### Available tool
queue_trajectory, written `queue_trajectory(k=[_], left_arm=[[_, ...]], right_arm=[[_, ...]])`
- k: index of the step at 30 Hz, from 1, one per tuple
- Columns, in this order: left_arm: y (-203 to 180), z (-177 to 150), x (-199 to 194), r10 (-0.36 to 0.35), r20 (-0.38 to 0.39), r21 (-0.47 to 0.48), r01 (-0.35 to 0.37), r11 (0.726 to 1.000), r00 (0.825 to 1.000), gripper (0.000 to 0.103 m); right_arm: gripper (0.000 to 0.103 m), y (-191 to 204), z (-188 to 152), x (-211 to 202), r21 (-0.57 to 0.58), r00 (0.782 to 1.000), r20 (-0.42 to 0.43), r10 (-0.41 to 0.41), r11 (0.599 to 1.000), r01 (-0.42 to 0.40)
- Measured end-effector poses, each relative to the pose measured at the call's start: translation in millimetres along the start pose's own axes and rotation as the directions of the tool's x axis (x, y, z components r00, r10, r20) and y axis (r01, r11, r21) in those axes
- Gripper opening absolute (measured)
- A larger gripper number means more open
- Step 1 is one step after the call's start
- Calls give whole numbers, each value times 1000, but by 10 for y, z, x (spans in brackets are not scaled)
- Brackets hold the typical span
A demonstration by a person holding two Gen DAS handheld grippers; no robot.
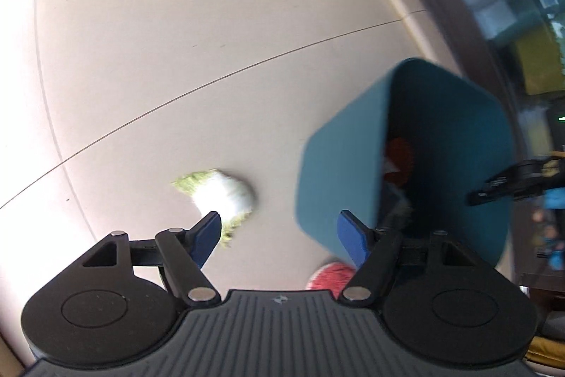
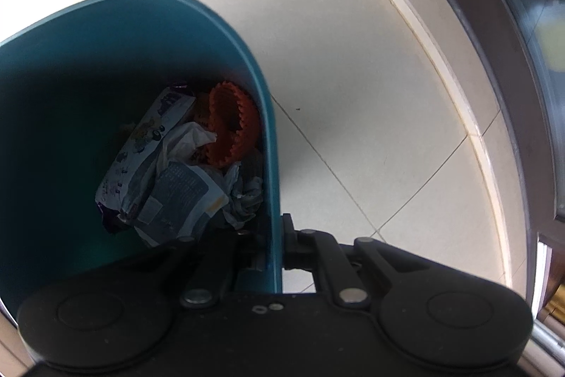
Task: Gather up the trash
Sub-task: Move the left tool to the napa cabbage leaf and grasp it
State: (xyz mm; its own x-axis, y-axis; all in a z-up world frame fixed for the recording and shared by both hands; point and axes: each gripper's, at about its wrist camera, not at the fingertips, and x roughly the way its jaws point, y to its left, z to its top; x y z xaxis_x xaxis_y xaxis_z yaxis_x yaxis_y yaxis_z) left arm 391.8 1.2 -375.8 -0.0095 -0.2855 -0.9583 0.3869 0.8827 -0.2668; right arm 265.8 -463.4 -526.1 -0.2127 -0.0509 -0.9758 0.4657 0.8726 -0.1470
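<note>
A teal trash bin is tilted above the tiled floor; my right gripper is shut on its rim, one finger inside and one outside. The bin holds a crumpled printed wrapper, white paper and an orange toothed ring. My left gripper is open and empty. A blurred white and green piece of trash lies on the floor just beyond its left fingertip. A red piece of trash lies on the floor by the right finger.
Pale floor tiles spread to the left and ahead. A dark door or window frame with a white sill runs along the right. My right gripper also shows in the left wrist view.
</note>
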Motion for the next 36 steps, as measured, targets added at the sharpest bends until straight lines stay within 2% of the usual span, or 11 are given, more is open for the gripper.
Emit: queue_trajectory(k=[3,7,10,13,17,21,25,27,29,34,36], left_arm=[[289,-132,329,37,-3,-28,-37,999,999,79],[598,-251,839,22,-18,-66,-23,998,1000,79],[658,-307,1271,17,-38,-36,-19,999,999,79],[575,-300,1576,22,-39,110,-18,994,999,79],[298,-318,1906,121,-9,365,-109,924,993,79],[124,-381,2191,201,35,443,-195,875,979,79],[45,-453,2410,265,64,436,-266,860,962,79],[44,-467,2495,268,61,432,-268,861,961,79],[41,-466,2540,292,80,441,-296,847,953,79],[100,-445,2656,293,74,470,-292,833,953,80],[148,-421,2711,283,47,453,-273,849,958,80]], right_arm=[[5,7,-43,10,12,1000,-2,-10,1000,10],[8,38,-116,71,-19,999,4,-35,999,35],[11,70,-163,127,-38,998,14,-57,998,57],[13,75,-137,188,-42,998,17,-69,997,69],[13,75,-117,205,-38,998,19,-62,997,63],[13,60,-146,169,-43,998,24,-62,997,63],[13,27,-158,125,-43,998,25,-58,997,59],[13,15,-165,122,-41,998,22,-57,998,58],[13,27,-163,126,-48,998,22,-58,997,59],[13,58,-148,135,-63,998,23,-61,996,62],[13,58,-142,140,-64,998,25,-61,996,63]])
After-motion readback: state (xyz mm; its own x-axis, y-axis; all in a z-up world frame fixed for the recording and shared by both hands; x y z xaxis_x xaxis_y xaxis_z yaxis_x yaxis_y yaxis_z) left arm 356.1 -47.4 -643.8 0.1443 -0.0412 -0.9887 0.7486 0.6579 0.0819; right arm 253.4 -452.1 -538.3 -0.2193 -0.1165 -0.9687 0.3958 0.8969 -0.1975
